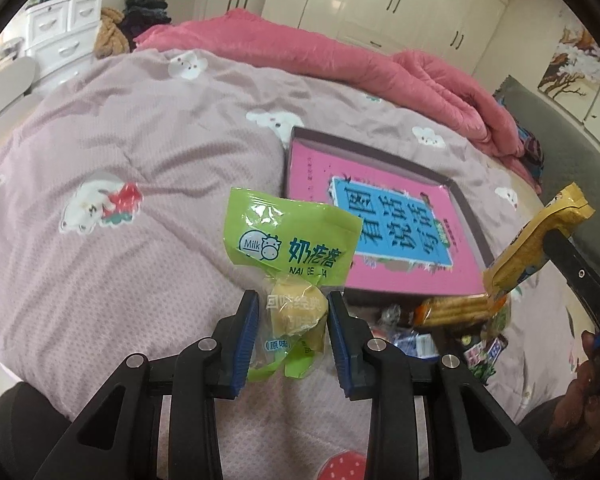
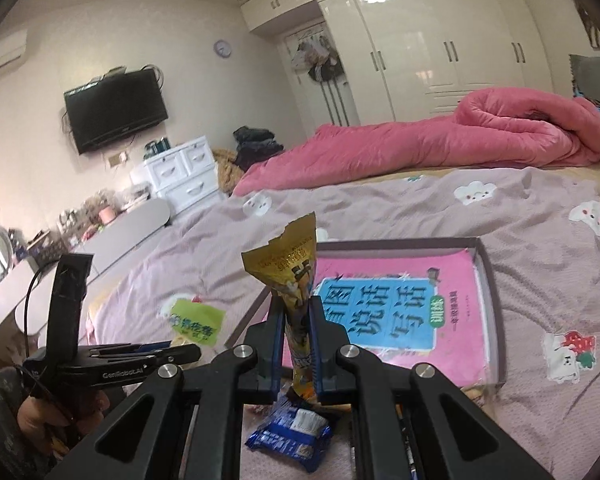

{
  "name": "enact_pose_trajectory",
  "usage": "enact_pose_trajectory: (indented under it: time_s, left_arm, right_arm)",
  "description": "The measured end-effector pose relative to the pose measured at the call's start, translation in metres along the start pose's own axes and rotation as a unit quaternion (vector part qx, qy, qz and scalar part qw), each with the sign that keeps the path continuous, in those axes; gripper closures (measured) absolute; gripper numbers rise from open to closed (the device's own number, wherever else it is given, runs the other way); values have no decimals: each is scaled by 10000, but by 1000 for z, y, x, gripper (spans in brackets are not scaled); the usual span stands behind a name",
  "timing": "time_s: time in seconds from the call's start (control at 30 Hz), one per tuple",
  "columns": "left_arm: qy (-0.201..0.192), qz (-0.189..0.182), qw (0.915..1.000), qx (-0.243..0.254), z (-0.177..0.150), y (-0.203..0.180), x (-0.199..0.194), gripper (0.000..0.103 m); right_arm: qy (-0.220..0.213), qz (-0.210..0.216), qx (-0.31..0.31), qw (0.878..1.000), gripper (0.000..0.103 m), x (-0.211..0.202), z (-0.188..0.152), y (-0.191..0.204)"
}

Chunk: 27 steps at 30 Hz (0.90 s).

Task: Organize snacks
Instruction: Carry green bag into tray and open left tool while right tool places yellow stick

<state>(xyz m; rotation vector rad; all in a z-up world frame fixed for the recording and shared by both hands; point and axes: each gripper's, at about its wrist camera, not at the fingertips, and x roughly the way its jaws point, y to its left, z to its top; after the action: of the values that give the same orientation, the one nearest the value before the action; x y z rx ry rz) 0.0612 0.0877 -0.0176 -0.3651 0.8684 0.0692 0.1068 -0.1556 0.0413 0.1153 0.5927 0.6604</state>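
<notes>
Currently both tongs are loaded, lifted off the bed point(image 1: 112, 140). Left tongs point(image 1: 293, 334) pinch a green milk-snack packet point(image 1: 290, 240) by its clear lower half, the green top standing up above the pads. Right tongs point(image 2: 297, 344) are pressed tight on a yellow snack stick packet point(image 2: 290, 276), which points upright. More snacks lie loose on the quilt below: a blue wrapper point(image 2: 292, 432) and a biscuit pack point(image 1: 452, 312). Just beyond them sits a shallow box point(image 1: 466, 208) with a pink book point(image 1: 380, 208) inside.
</notes>
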Motion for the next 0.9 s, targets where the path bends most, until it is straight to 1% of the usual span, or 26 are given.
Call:
enact_pose_trajectory:
  time_s: [0.27,0.43,0.57,0.67,0.9]
  left_arm:
    - [-117,-130,9998,93,18,-17,1,68]
    - [-74,-165,9998,124,26,-29,11,68]
    - [-9,-232,9996,142,30,-36,22,68]
    - [66,-272,9995,169,33,-42,33,68]
    - [224,-278,9991,208,38,-53,57,68]
  right_arm:
    - [-279,-342,247,9987,91,-10,18,-33]
    - [-325,-700,306,9966,91,-10,28,-55]
    - [-215,-910,534,9942,91,-7,29,-75]
    - [-46,-1018,652,9927,91,-2,24,-87]
    - [337,-1308,673,9886,91,14,12,-98]
